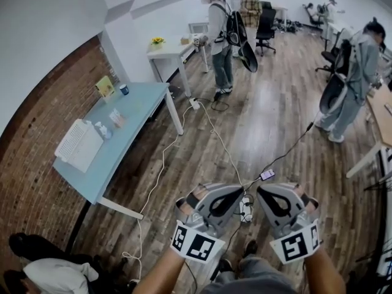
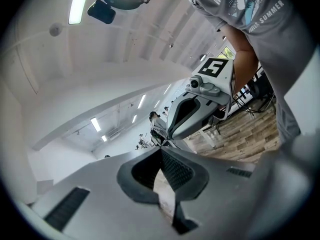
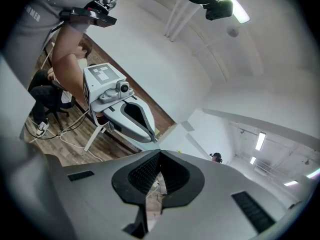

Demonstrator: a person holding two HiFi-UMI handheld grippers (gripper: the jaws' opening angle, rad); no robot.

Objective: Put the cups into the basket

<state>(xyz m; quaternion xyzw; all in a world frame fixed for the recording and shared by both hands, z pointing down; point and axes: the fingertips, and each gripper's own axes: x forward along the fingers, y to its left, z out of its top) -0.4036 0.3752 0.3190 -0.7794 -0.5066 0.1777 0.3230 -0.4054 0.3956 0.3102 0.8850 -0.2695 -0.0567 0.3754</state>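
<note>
Approach is what this moment is calling for, since no cup is being handled yet: the left gripper [image 1: 239, 190] and the right gripper [image 1: 259, 191] are hanging side by side over the wooden floor [image 1: 269, 121], well apart from the light blue table [image 1: 131, 133] at the left. Each gripper view is showing its own jaws pressed together at the tips with nothing between them. The white basket [image 1: 78, 144] is sitting on the near part of that table by the brick wall, and a small dark cup [image 1: 124, 89] is standing toward the far end beside a yellow card [image 1: 105, 86]. A few pale items [image 1: 104, 130] are lying between cup and basket, too small to say whether they are cups. Judging from this, the person is needing to turn left and step up to the table first, minding the white cable [image 1: 160, 175] trailing across the floor and the power strip [image 1: 246, 209] lying just below the gripper tips. Doing the pick well is probably meaning spreading the jaws before reaching a cup, coming at it squarely so it is not being knocked over, closing gently, and carrying it upright over the basket's rim before letting go.
</note>
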